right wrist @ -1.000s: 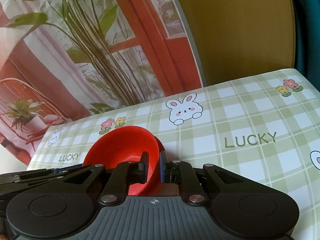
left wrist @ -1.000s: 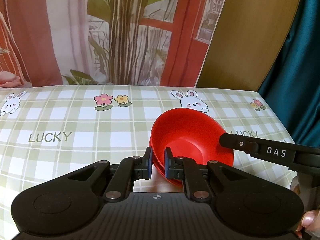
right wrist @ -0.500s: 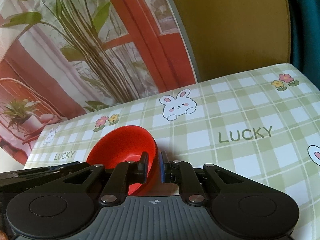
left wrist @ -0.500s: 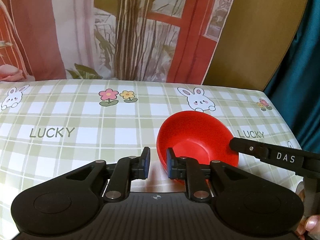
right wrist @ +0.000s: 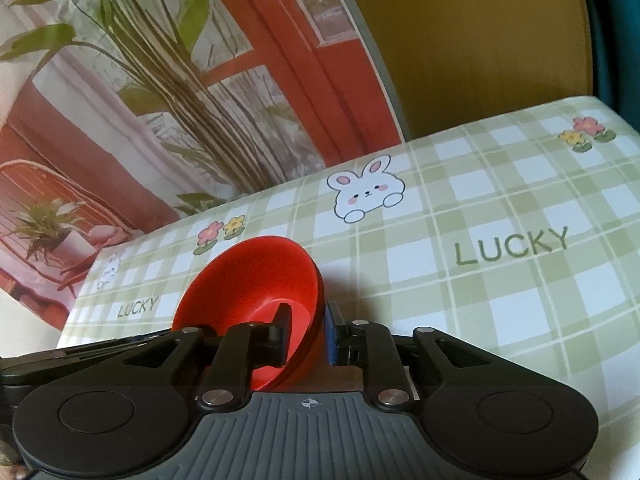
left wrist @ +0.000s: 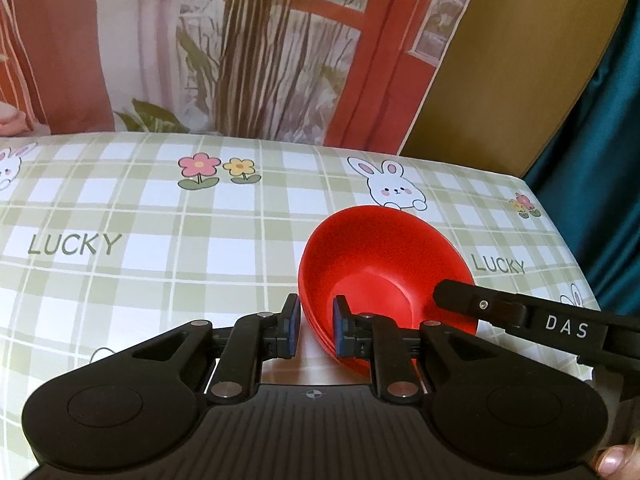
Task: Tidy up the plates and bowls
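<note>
A stack of red bowls (left wrist: pixel 380 264) sits on the checked tablecloth, right of the middle. My left gripper (left wrist: pixel 316 326) straddles the near left rim, one finger inside and one outside, with a visible gap to the rim on the outer side. My right gripper (right wrist: pixel 308 332) straddles the opposite rim of the red bowls (right wrist: pixel 256 284), its jaws wider apart than the rim. The right gripper's finger (left wrist: pixel 500 312) shows over the bowl's right edge in the left wrist view.
The table (left wrist: pixel 160 240) carries a green checked cloth with rabbits, flowers and "LUCKY" print. A printed backdrop (left wrist: pixel 240 40) stands behind the far edge. A teal curtain (left wrist: pixel 600 120) hangs at the right, past the table's right edge.
Both grippers have opened a little around the bowl rims. The bowls have settled lower onto the cloth. The left camera has moved closer to the table.
</note>
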Demonstrator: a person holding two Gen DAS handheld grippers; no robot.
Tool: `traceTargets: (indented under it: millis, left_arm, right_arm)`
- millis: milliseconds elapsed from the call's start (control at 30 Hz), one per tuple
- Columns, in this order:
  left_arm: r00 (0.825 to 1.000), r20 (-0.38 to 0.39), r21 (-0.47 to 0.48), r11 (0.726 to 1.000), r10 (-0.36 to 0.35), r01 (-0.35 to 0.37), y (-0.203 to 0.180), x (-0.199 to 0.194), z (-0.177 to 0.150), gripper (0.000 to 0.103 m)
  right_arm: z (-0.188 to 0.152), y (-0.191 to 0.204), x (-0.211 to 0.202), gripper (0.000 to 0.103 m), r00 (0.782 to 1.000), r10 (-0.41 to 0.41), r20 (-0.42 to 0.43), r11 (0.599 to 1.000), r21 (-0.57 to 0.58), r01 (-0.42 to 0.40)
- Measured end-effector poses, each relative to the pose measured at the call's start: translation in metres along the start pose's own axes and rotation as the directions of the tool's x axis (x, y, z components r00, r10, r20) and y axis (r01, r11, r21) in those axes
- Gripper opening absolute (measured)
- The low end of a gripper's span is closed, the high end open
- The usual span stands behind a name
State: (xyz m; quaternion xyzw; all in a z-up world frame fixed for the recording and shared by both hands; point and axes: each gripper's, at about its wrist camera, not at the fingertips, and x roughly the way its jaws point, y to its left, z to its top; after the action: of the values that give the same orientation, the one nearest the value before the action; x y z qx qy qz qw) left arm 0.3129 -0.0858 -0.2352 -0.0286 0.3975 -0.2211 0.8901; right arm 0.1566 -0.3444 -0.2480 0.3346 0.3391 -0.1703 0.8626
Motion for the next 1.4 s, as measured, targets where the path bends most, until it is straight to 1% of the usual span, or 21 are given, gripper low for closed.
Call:
traceTargets:
  millis: [167, 300, 367, 467, 500, 600, 667, 733, 767, 1033, 1400]
  left_arm:
    - [1.000, 0.006, -0.012, 1.000, -0.015, 0.015, 0.002, 0.001, -0.001, 0.017]
    - [1.000, 0.010, -0.025, 0.999, -0.026, 0.026, 0.004, 0.001, -0.001, 0.017]
    - [0.999, 0.010, -0.035, 0.999, -0.037, 0.037, 0.007, 0.001, -0.002, 0.017]
    - [0.999, 0.007, -0.052, 0.997, -0.054, 0.054, 0.009, 0.001, -0.001, 0.017]
    - [0.998, 0.007, -0.057, 0.997, -0.059, 0.059, 0.010, 0.002, -0.001, 0.017]
    - [0.998, 0.009, -0.060, 0.996, -0.061, 0.061, 0.010, 0.001, -0.001, 0.016]
    - [0.998, 0.009, -0.058, 0.996, -0.060, 0.061, 0.010, 0.001, 0.000, 0.016]
    - [0.998, 0.009, -0.065, 0.996, -0.064, 0.065, 0.011, 0.001, 0.000, 0.016]
    - [0.998, 0.010, -0.069, 0.995, -0.067, 0.068, 0.011, 0.001, 0.000, 0.016]
    - [0.998, 0.041, -0.066, 0.997, -0.042, 0.044, 0.008, -0.010, -0.001, 0.014]
    - [0.997, 0.079, -0.060, 0.998, -0.005, 0.010, 0.003, -0.049, -0.002, 0.014]
  right_arm:
    - [0.000, -0.003, 0.003, 0.018, 1.000, 0.011, -0.003, 1.000, 0.015, -0.011]
    - [0.000, -0.013, 0.006, 0.026, 0.998, 0.067, -0.013, 0.994, 0.083, -0.066]
    - [0.000, -0.015, 0.007, 0.027, 0.997, 0.077, -0.019, 0.991, 0.107, -0.074]
    - [-0.001, -0.014, 0.007, 0.027, 0.997, 0.076, -0.014, 0.992, 0.099, -0.074]
    - [-0.001, -0.013, 0.007, 0.026, 0.997, 0.071, -0.013, 0.993, 0.090, -0.070]
    - [0.001, -0.008, 0.006, 0.020, 0.999, 0.037, -0.004, 0.998, 0.054, -0.037]
    - [0.001, -0.008, 0.007, 0.019, 0.999, 0.037, -0.003, 0.998, 0.055, -0.037]
    - [0.002, -0.009, 0.007, 0.015, 1.000, 0.029, -0.004, 0.998, 0.056, -0.028]
    - [0.001, -0.009, 0.007, 0.014, 1.000, 0.027, -0.004, 0.998, 0.056, -0.027]
    - [0.001, -0.004, 0.001, 0.012, 1.000, 0.026, 0.005, 0.997, 0.067, -0.026]
    - [0.003, 0.021, -0.023, 0.012, 0.999, 0.030, 0.021, 0.998, 0.058, -0.031]
